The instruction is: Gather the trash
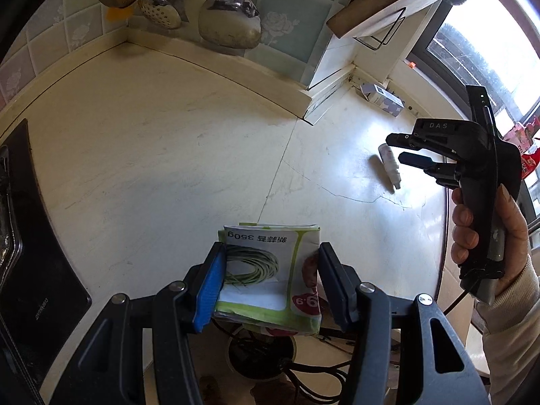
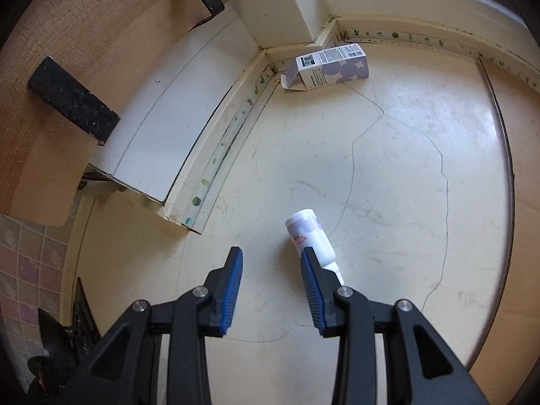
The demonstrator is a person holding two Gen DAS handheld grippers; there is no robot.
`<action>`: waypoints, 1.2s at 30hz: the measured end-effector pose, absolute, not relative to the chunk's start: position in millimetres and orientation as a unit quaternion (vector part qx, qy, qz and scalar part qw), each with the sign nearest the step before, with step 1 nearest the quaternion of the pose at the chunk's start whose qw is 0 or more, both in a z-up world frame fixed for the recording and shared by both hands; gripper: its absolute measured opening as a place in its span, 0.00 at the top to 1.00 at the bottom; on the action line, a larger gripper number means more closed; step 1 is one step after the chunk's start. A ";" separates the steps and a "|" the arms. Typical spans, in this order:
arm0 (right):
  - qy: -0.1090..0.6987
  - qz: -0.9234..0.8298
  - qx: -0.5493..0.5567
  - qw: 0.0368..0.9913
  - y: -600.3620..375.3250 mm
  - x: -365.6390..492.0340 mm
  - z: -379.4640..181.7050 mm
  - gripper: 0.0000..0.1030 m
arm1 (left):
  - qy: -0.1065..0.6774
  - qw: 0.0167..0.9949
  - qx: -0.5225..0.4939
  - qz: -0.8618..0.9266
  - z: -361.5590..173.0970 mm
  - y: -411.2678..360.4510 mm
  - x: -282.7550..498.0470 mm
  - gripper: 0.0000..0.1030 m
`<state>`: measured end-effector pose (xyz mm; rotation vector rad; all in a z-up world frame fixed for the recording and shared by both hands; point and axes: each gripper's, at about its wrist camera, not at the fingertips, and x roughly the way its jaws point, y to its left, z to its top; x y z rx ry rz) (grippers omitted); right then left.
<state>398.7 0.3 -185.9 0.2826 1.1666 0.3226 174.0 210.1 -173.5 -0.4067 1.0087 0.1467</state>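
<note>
My left gripper [image 1: 268, 253] is shut on a folded green-and-white paper package [image 1: 270, 270], held above the counter's front edge. A small white bottle [image 2: 308, 236] lies on its side on the cream counter [image 2: 388, 168]; it also shows in the left wrist view [image 1: 391, 165]. My right gripper [image 2: 271, 258] is open and empty, above the counter, with its right finger just in front of the bottle. It shows in the left wrist view [image 1: 403, 148], open, near the bottle. A white and purple carton [image 2: 329, 65] lies open in the far corner, also in the left wrist view [image 1: 381, 96].
A black stove top [image 1: 37, 236] is at the left. Ladles and a strainer [image 1: 229, 10] hang on the tiled wall. A wooden board [image 2: 67, 67] rests on a raised ledge. A round bin opening [image 1: 260, 351] sits below the counter's edge under the left gripper.
</note>
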 end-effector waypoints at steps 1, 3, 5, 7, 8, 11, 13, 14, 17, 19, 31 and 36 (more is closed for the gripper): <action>0.546 0.148 0.122 0.815 -0.8 401.4 -187.6 0.65 | 0.480 0.853 -0.194 0.069 -174.8 208.5 176.2 0.48; 0.543 0.139 0.095 0.823 -0.8 406.2 -190.6 0.65 | 0.483 0.851 -0.195 0.066 -177.2 204.9 180.4 0.48; 0.538 0.121 0.065 0.831 -1.9 409.6 -192.5 0.65 | 0.485 0.850 -0.196 0.063 -180.1 201.6 184.9 0.48; 0.534 0.107 0.052 0.837 -8.3 411.9 -192.2 0.65 | 0.487 0.848 -0.199 0.061 -182.8 199.1 188.7 0.48; 0.532 0.104 0.058 0.838 -15.3 411.1 -189.1 0.65 | 0.488 0.848 -0.200 0.060 -183.8 198.4 190.3 0.48; 0.524 0.094 0.078 0.843 -37.4 405.2 -179.7 0.65 | 0.487 0.847 -0.205 0.058 -186.5 197.4 193.6 0.48; 0.538 0.084 0.086 0.834 -48.4 404.8 -184.0 0.65 | 0.489 0.845 -0.210 0.057 -189.5 198.1 195.4 0.48; 0.547 0.085 0.092 0.827 -50.9 405.6 -188.9 0.65 | 0.490 0.844 -0.212 0.056 -190.9 198.7 196.0 0.48; 0.561 0.080 0.090 0.819 -46.1 408.7 -201.6 0.65 | 0.492 0.842 -0.216 0.054 -193.8 197.9 197.6 0.48; 0.563 0.082 0.086 0.818 -41.0 411.9 -205.3 0.65 | 0.493 0.842 -0.212 0.051 -194.3 195.5 196.9 0.48; 0.551 0.099 0.049 0.827 -23.8 389.7 -200.1 0.76 | 0.487 0.849 -0.199 0.054 -184.5 196.6 194.1 0.48; 0.550 0.116 0.037 0.826 -21.7 343.6 -189.1 0.76 | 0.485 0.852 -0.191 0.051 -176.2 198.4 185.9 0.48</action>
